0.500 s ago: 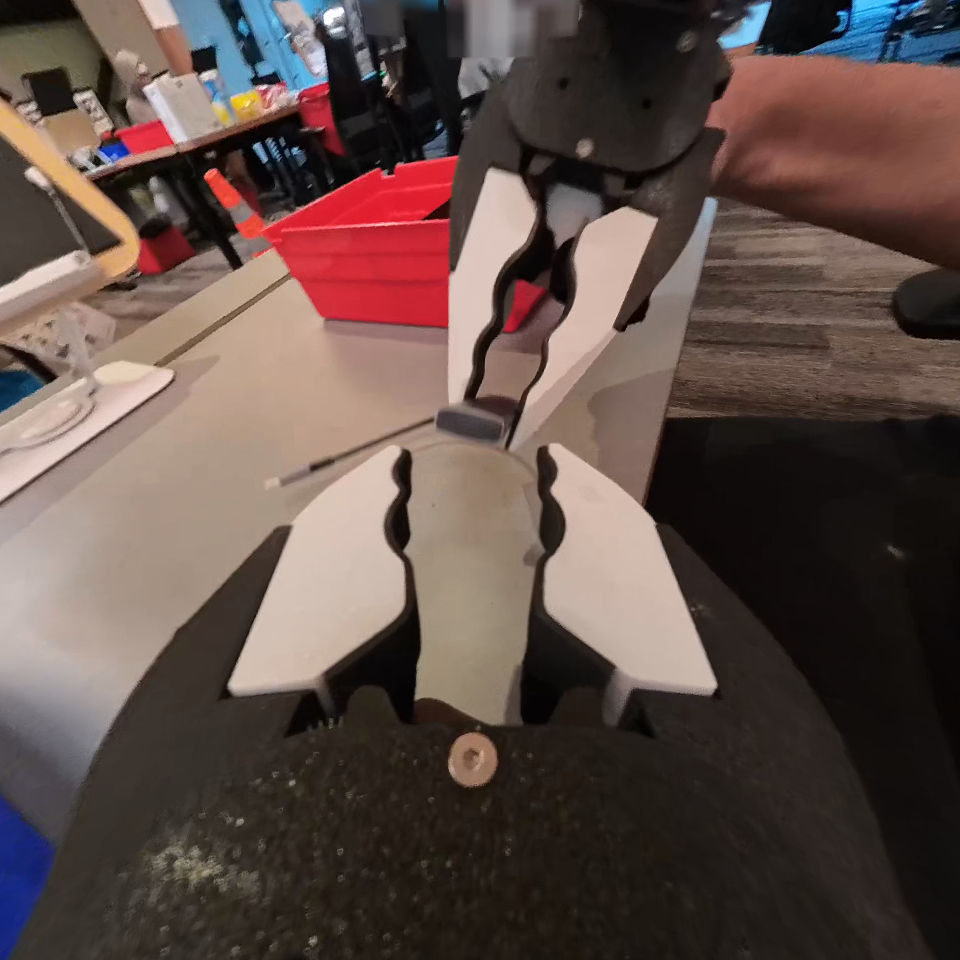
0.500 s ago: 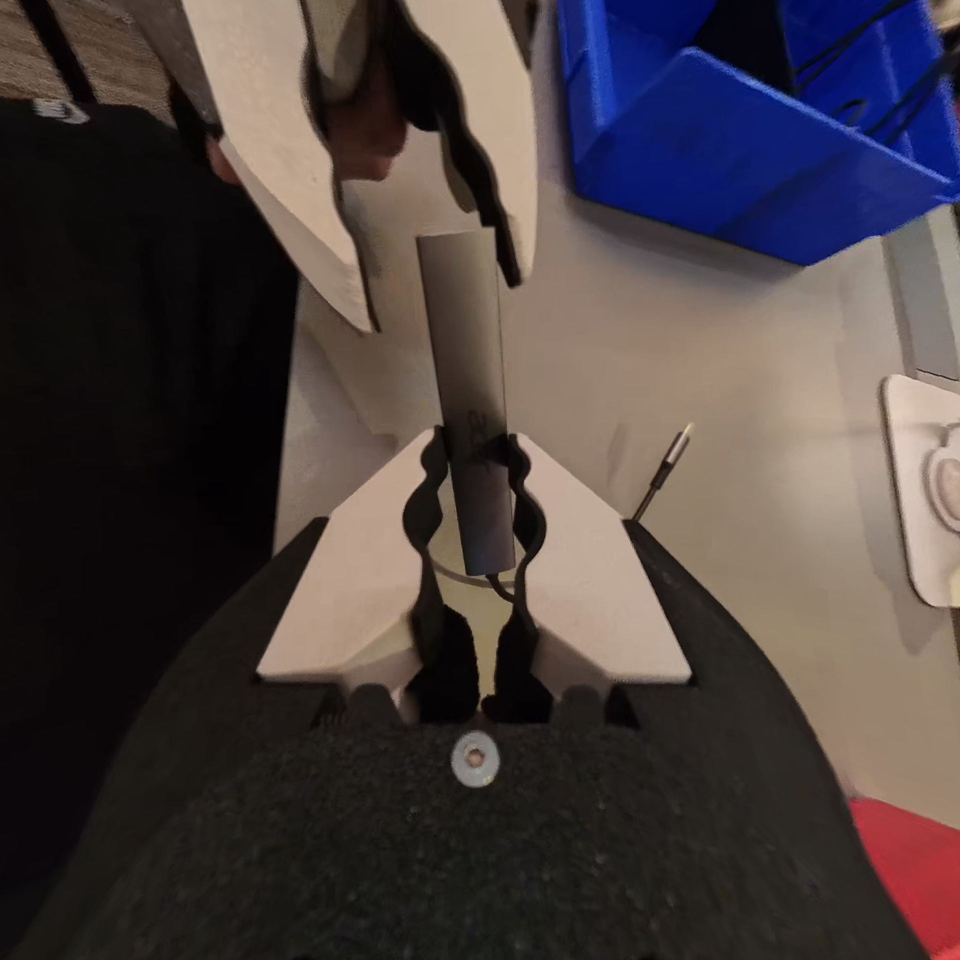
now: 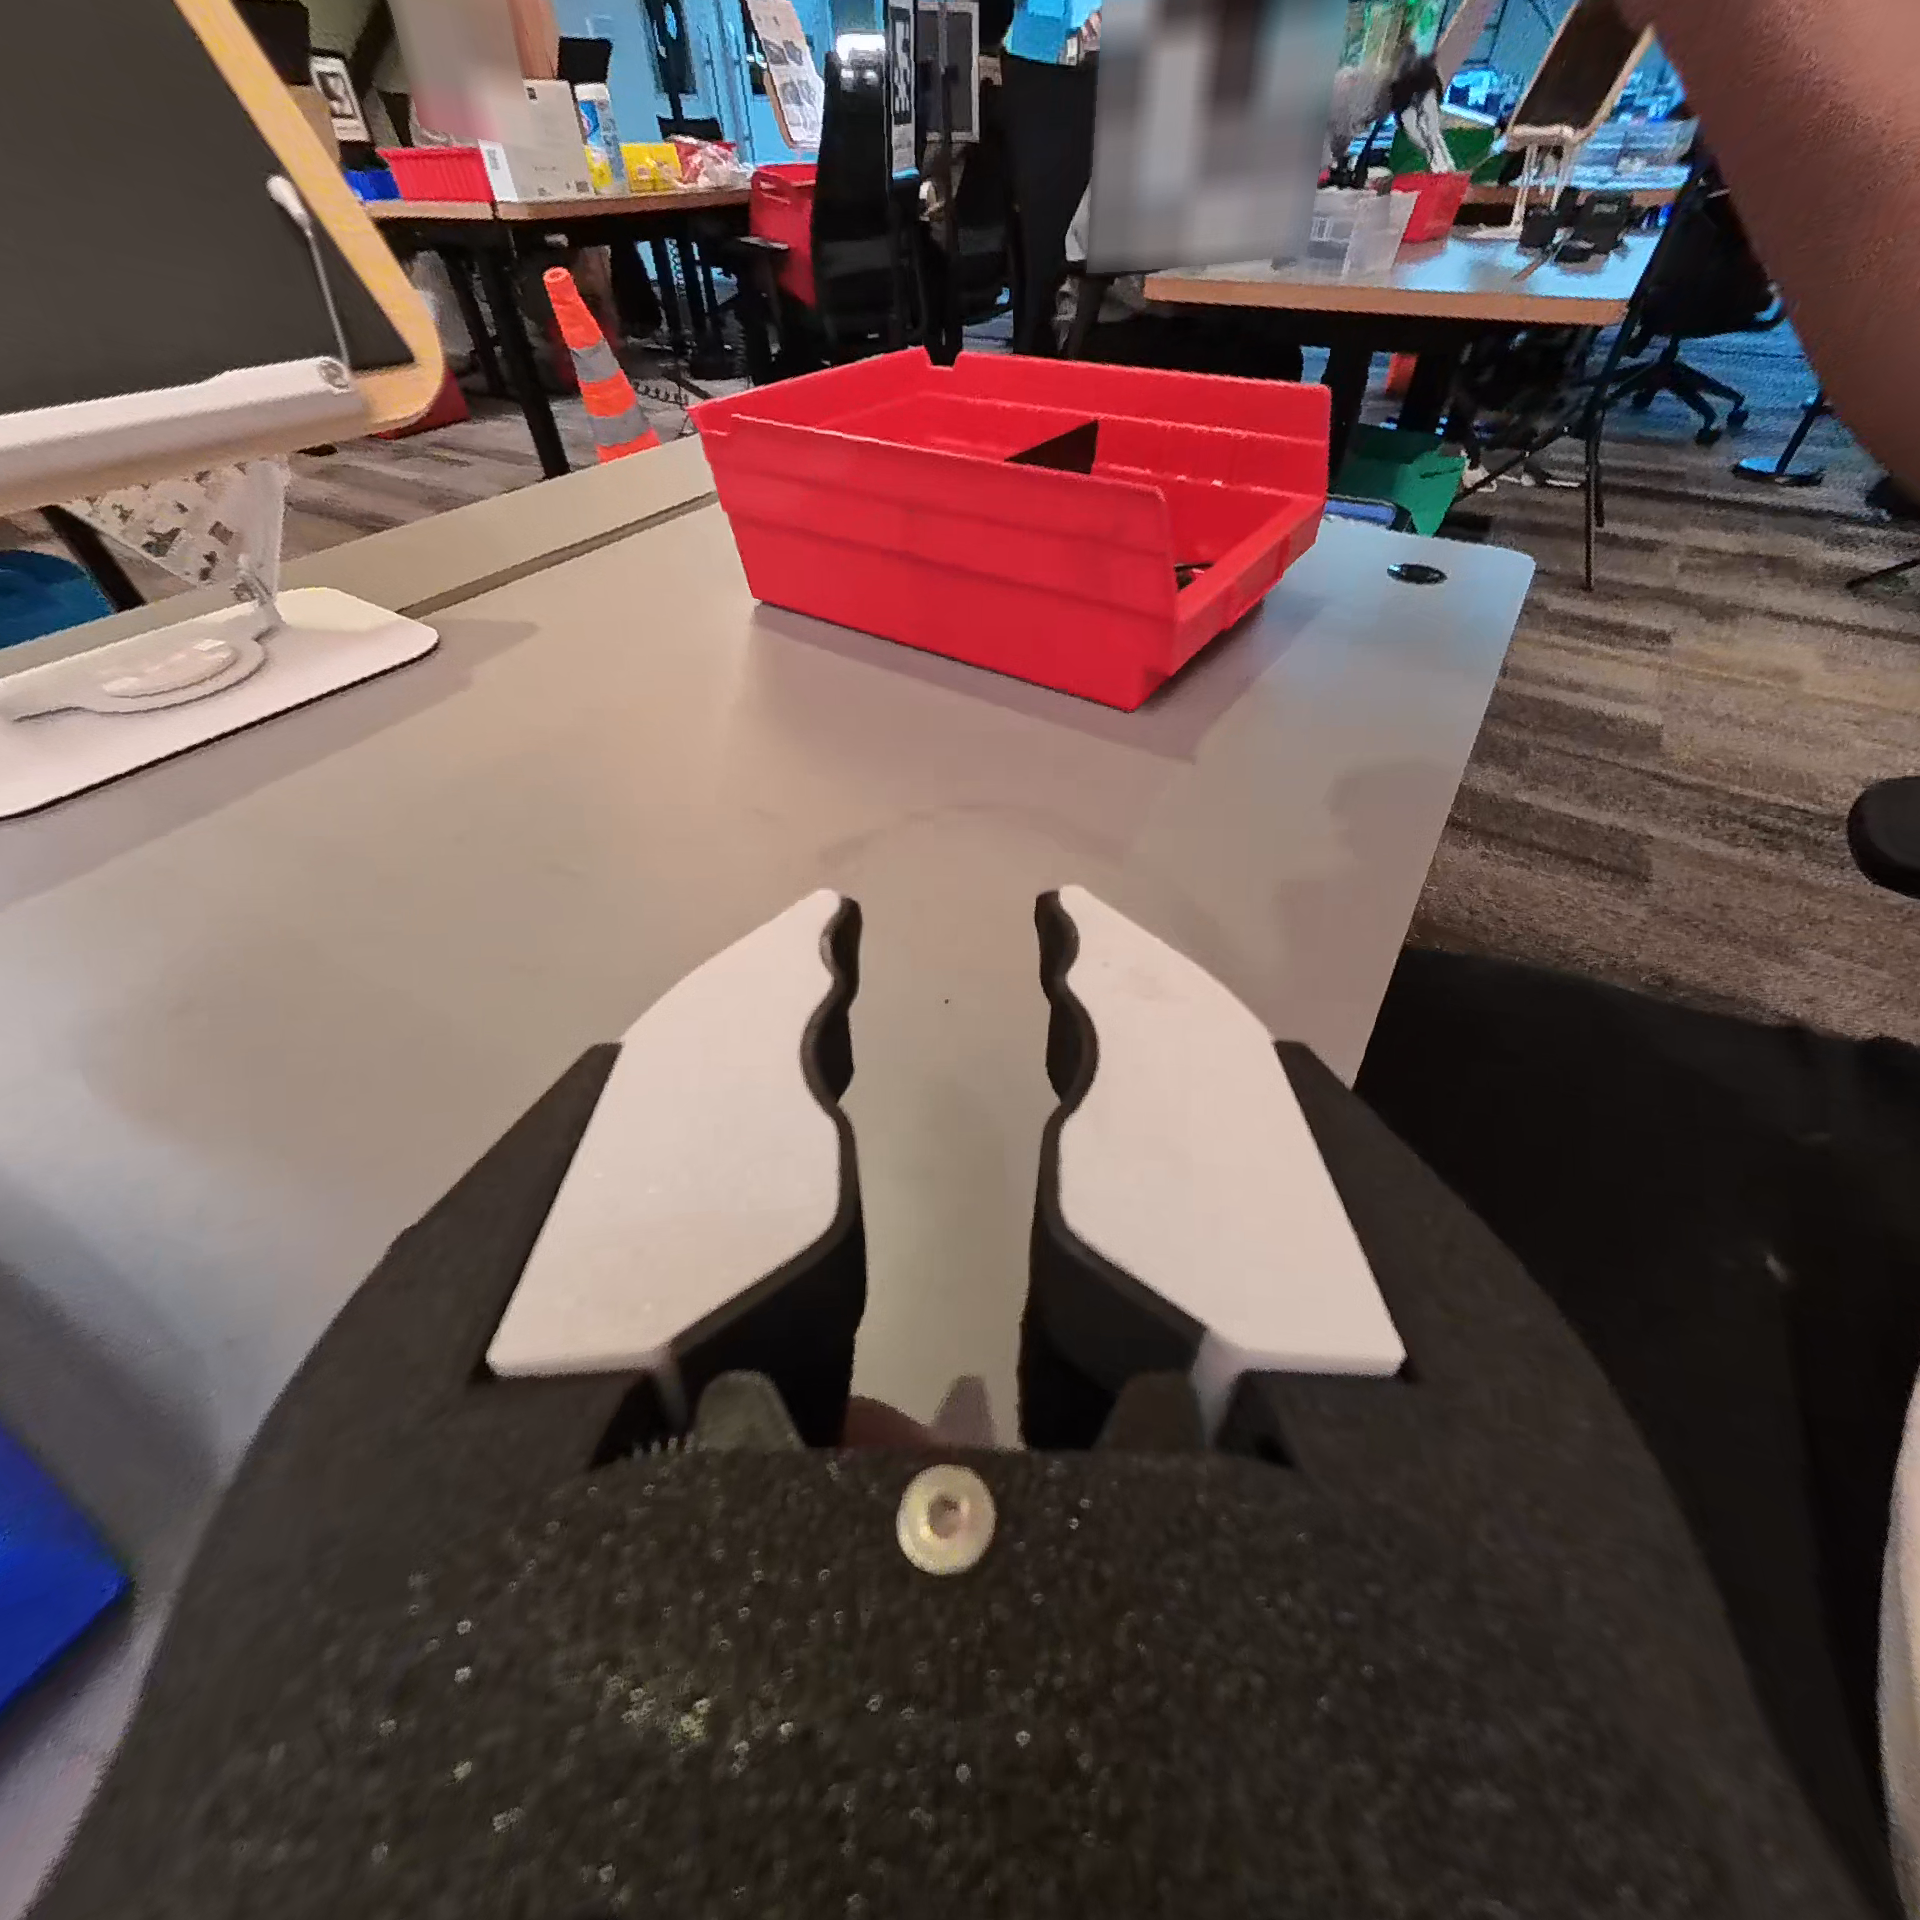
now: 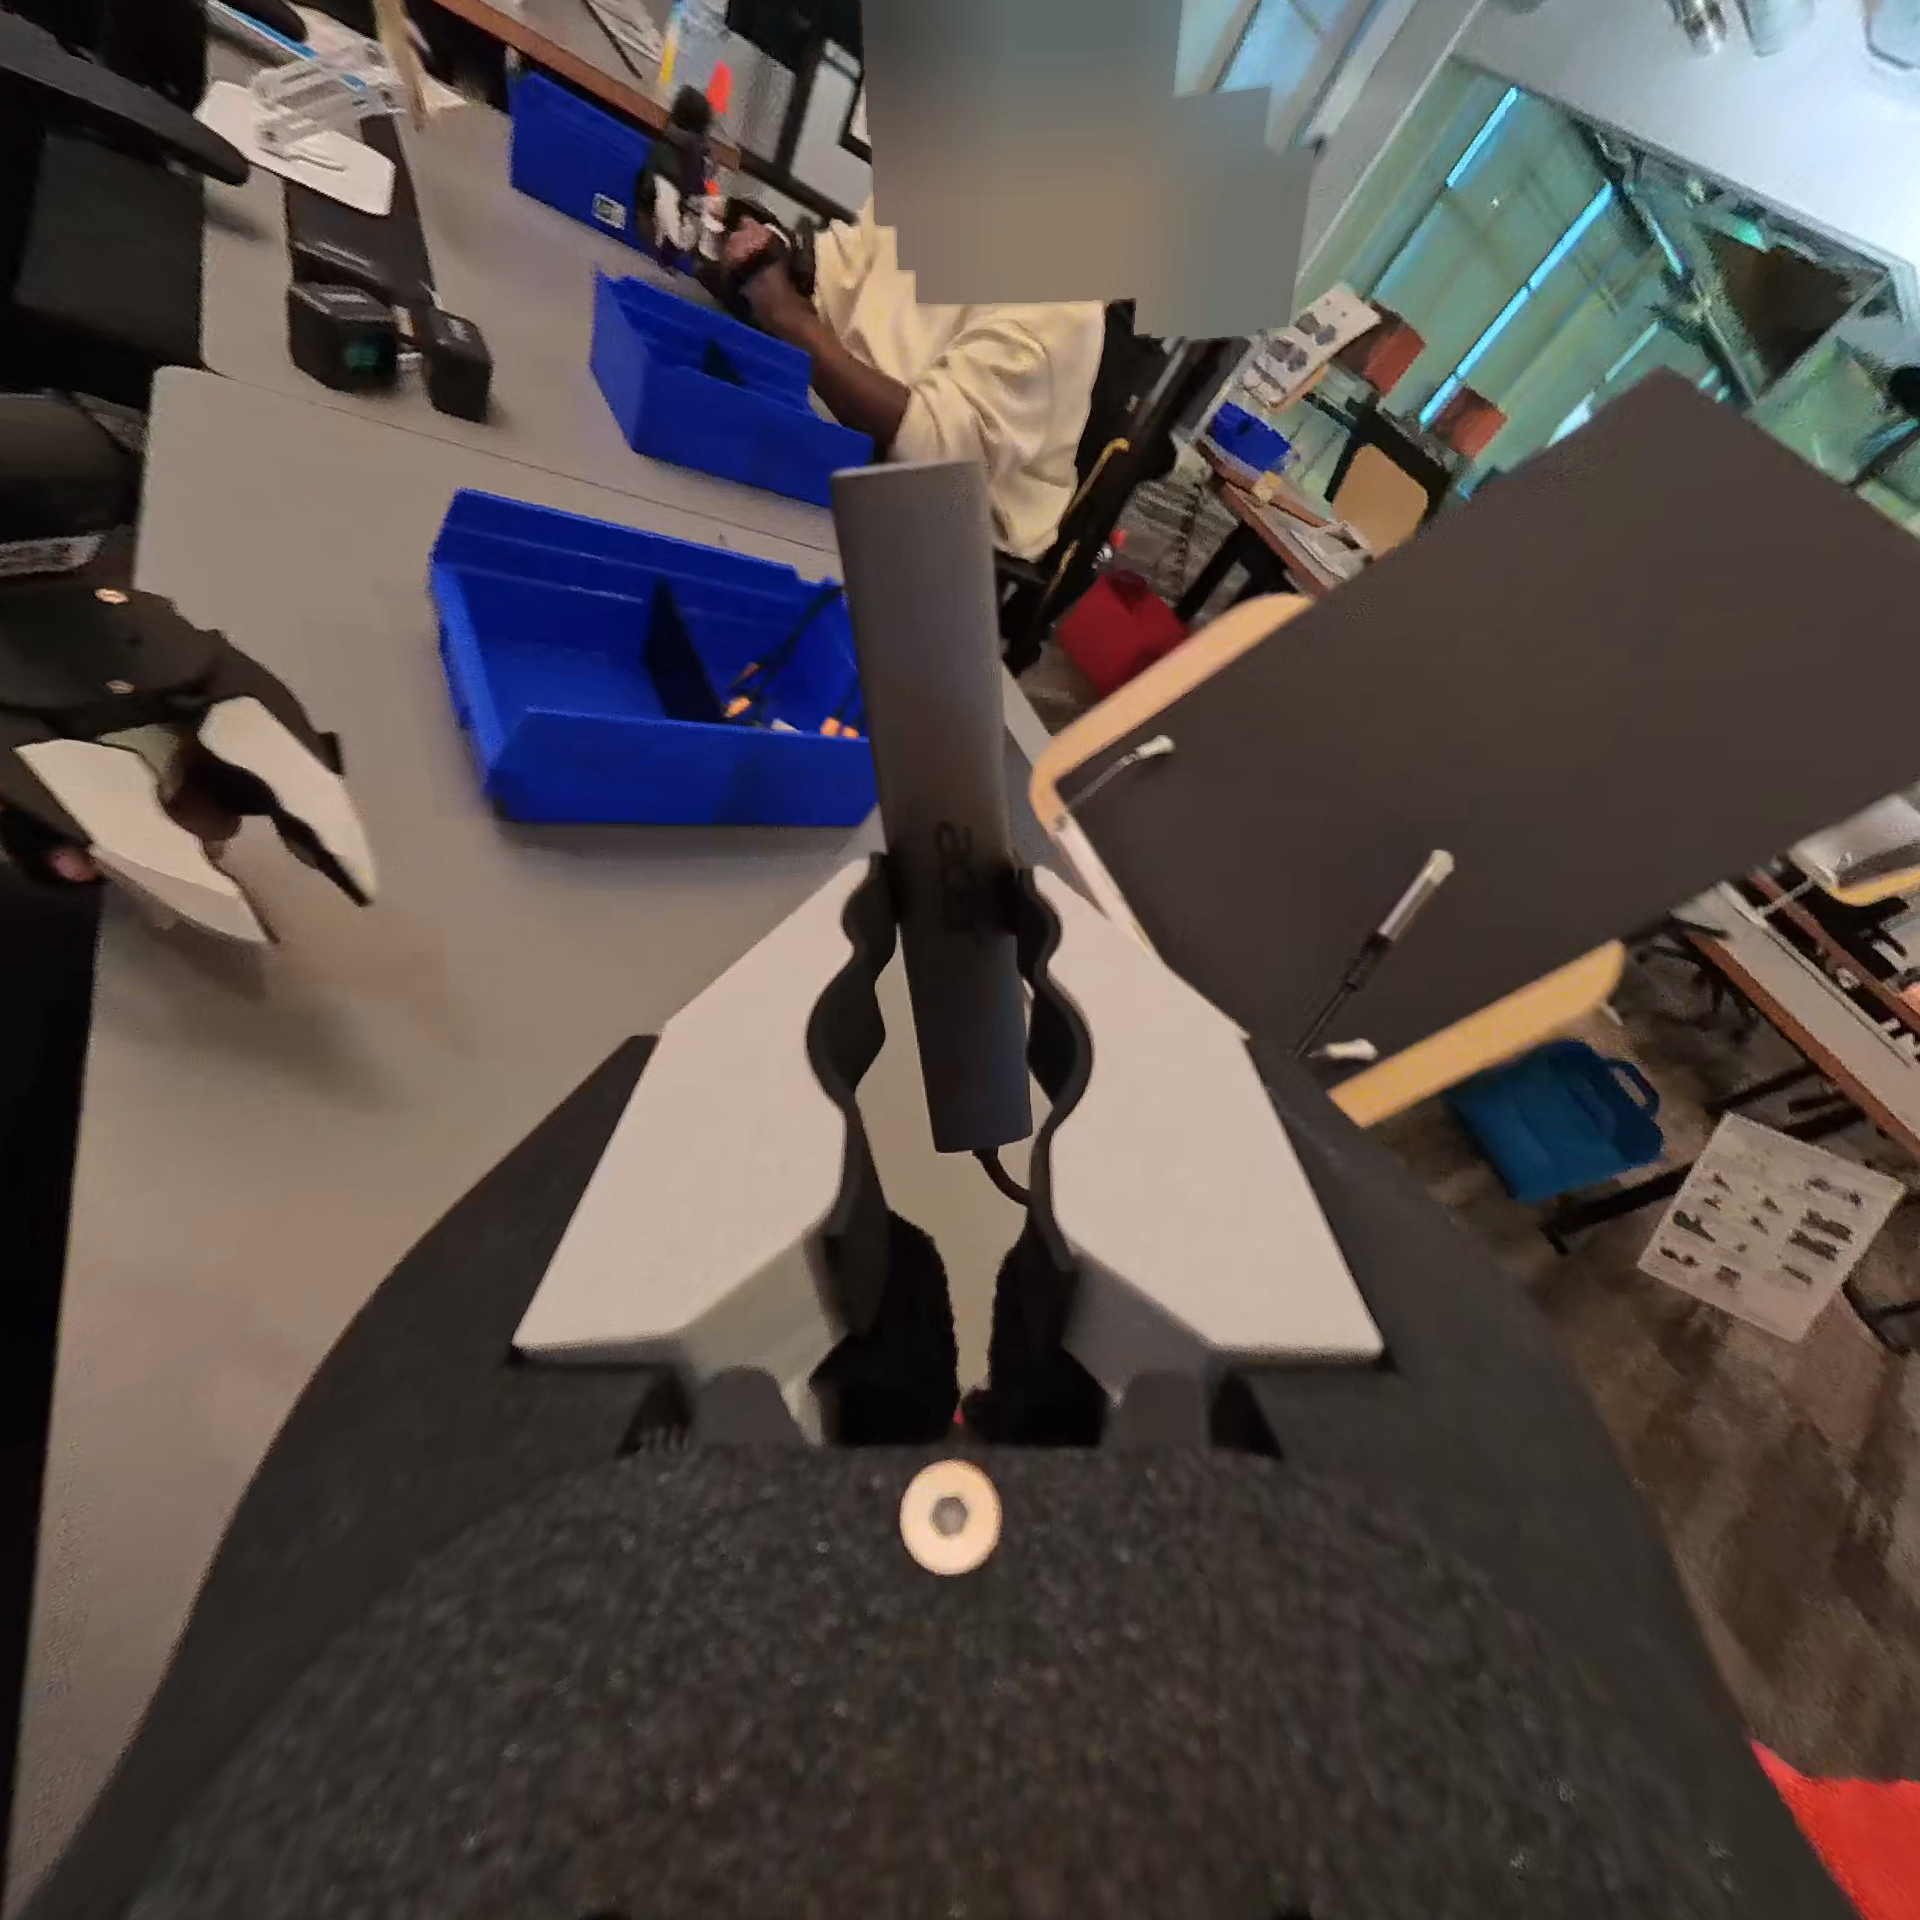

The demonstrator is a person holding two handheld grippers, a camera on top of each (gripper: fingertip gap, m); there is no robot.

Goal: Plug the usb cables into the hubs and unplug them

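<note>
In the left wrist view our left gripper (image 3: pixel 945 914) hangs parted and empty over the grey table (image 3: pixel 520 831), facing a red bin (image 3: pixel 935 561).

In the right wrist view our right gripper (image 4: pixel 961 883) clamps the grey USB hub (image 4: pixel 930 727), raised above the table beside a blue bin (image 4: pixel 623 748).

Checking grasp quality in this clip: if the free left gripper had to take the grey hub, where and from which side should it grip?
Probably the bare far half of the grey hub, closing across its narrow width from the side. The right gripper already clamps the lower part, and a cable leaves the near end, so only the upper length is clear. The left gripper is open and empty.
</note>
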